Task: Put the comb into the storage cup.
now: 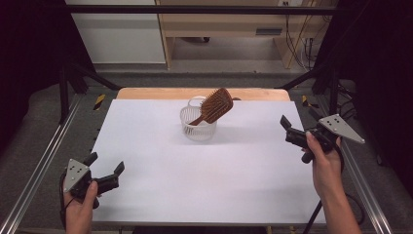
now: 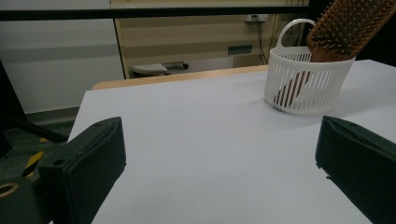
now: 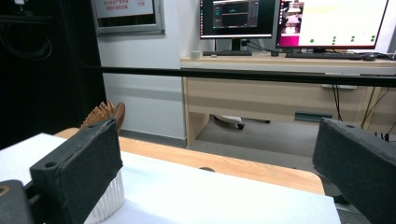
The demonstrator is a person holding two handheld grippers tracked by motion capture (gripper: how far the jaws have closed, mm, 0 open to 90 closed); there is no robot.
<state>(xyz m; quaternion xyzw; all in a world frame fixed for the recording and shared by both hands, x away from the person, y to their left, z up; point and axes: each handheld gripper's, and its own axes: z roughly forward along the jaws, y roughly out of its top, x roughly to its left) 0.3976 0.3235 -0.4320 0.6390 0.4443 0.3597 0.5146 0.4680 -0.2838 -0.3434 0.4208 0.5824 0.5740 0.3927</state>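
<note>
White table [image 1: 160,161] under the lights, desks and monitors behind it. Toward the far edge stands a white basket [image 1: 198,125] with a wooden brush [image 1: 214,106] leaning out of it, handle down inside. The left gripper [image 1: 105,164] has its fingers spread wide, empty, the basket well ahead and to their right. The right gripper [image 1: 286,127] is also wide open and empty, the basket off beyond its left finger.
</note>
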